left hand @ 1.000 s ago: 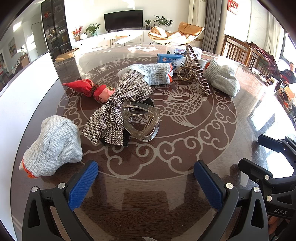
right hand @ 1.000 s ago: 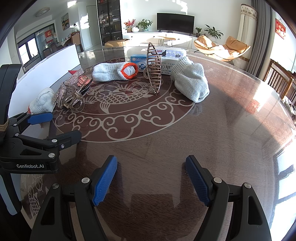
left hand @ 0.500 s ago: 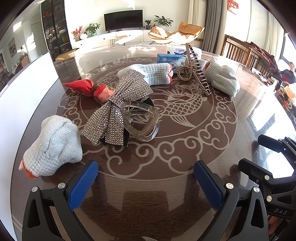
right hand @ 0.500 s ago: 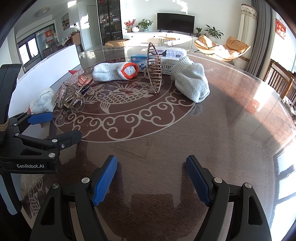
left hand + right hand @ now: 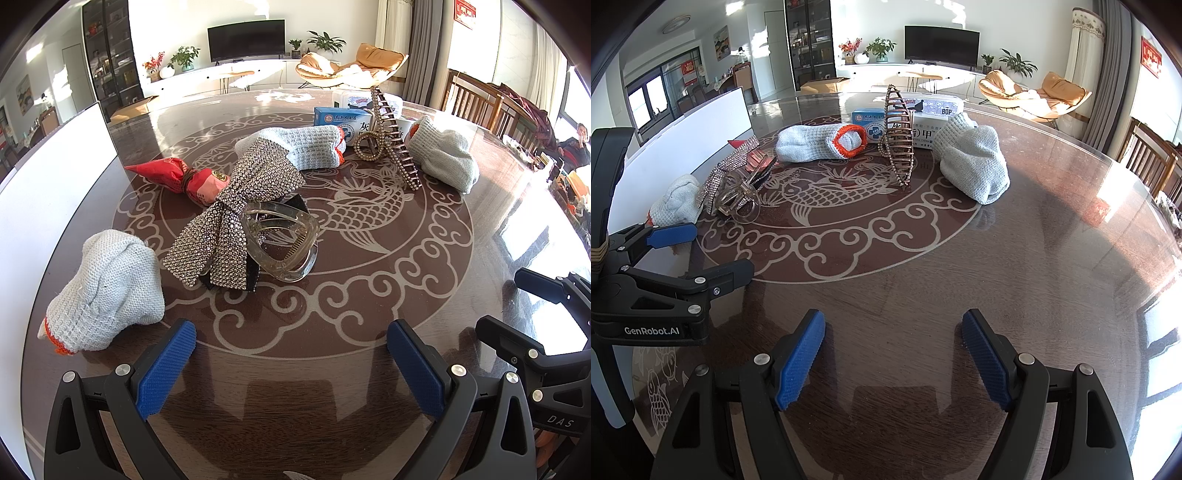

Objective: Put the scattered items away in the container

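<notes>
Scattered on the round patterned table (image 5: 369, 295) lie a balled grey knit glove (image 5: 107, 291), a rhinestone bow (image 5: 236, 214), a clear hair claw (image 5: 284, 240) resting on the bow, a red wrapped packet (image 5: 181, 179), a rolled grey glove (image 5: 303, 147), a bronze toothed hair claw (image 5: 391, 144) and another balled glove (image 5: 443, 155). A white container (image 5: 48, 192) stands along the left side. My left gripper (image 5: 291, 362) is open and empty, short of the bow, with the near glove by its left finger. My right gripper (image 5: 894, 358) is open over bare table, well short of the far balled glove (image 5: 975, 162).
Blue-and-white boxes (image 5: 923, 118) stand behind the bronze claw (image 5: 899, 144). In the right wrist view the left gripper (image 5: 705, 254) sits close at the left, beside the white container (image 5: 690, 147). Wooden chairs (image 5: 480, 103) line the table's far right edge.
</notes>
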